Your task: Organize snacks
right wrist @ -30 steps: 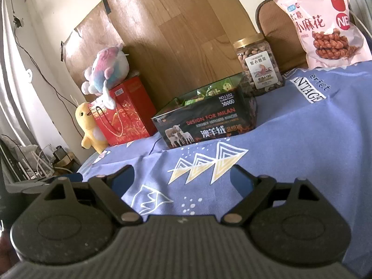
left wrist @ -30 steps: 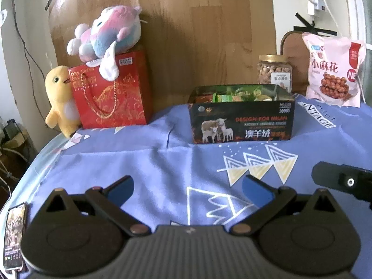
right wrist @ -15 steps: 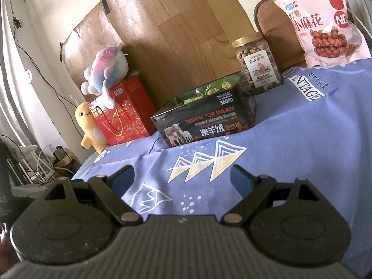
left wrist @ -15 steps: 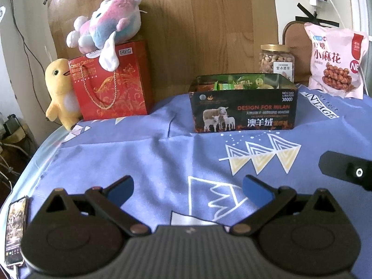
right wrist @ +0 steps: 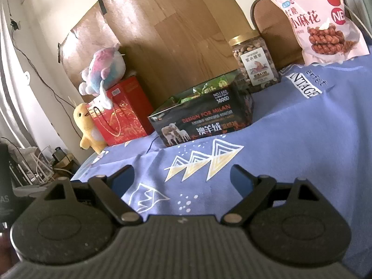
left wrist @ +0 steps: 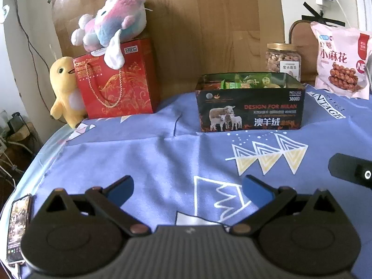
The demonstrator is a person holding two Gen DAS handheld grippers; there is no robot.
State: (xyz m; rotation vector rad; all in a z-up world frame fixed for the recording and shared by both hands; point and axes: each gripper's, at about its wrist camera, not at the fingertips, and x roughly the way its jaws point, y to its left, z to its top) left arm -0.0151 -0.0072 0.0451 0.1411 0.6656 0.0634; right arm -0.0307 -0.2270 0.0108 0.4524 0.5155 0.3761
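1. Our left gripper has its jaws spread wide, holding nothing, just hanging over the blue cloth.
2. Same with our right gripper: wide apart, empty.
3. The snack box sits ahead mid-table, packets inside.
4. The nut jar stands just behind it, the pink snack bag further right.

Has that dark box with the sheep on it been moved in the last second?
No. The box keeps its place beside the nut jar and above the cloth's yellow triangles; only the cameras drifted slightly.
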